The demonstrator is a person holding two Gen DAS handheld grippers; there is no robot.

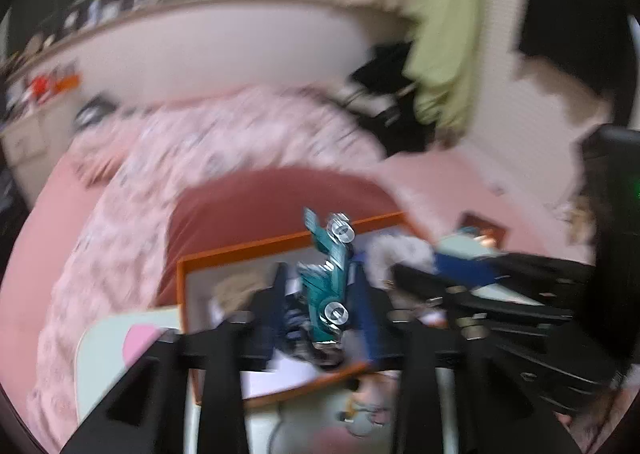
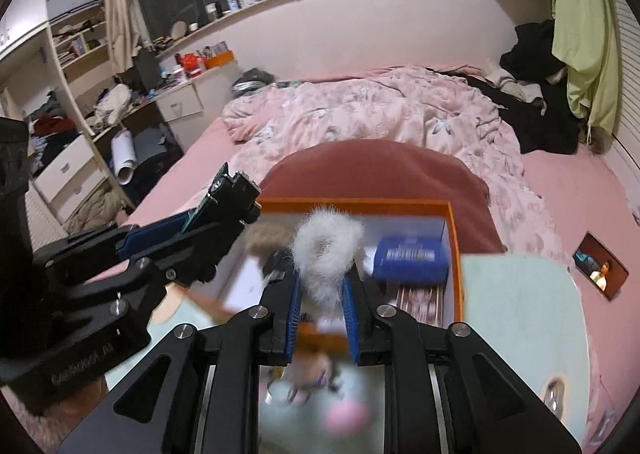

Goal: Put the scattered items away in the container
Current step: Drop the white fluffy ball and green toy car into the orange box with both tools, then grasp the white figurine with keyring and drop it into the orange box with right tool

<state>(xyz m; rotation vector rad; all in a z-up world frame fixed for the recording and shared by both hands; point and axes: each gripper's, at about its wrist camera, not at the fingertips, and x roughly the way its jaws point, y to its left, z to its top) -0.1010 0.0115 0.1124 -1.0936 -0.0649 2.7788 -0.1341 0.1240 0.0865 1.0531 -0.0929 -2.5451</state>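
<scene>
An orange-rimmed box point(image 2: 454, 238) with a white inside sits on a pale green tray on the pink bed; it also shows in the left wrist view point(image 1: 240, 250). My left gripper point(image 1: 320, 290) is shut on a teal toy car point(image 1: 330, 274) with clear wheels, held above the box. My right gripper point(image 2: 320, 286) is shut on a white fluffy scrunchie point(image 2: 326, 250), also above the box. The scrunchie shows in the left wrist view point(image 1: 400, 250) too. A blue box point(image 2: 410, 258) and a brown fluffy item point(image 2: 268, 234) lie inside the box. The left wrist view is blurred.
A red cushion point(image 2: 376, 170) lies behind the box, with a pink quilt point(image 2: 360, 114) beyond. A small photo card point(image 2: 600, 270) lies on the sheet to the right. A cluttered desk and drawers point(image 2: 120, 114) stand at the left. Dark clothes point(image 2: 532, 94) are piled at the far right.
</scene>
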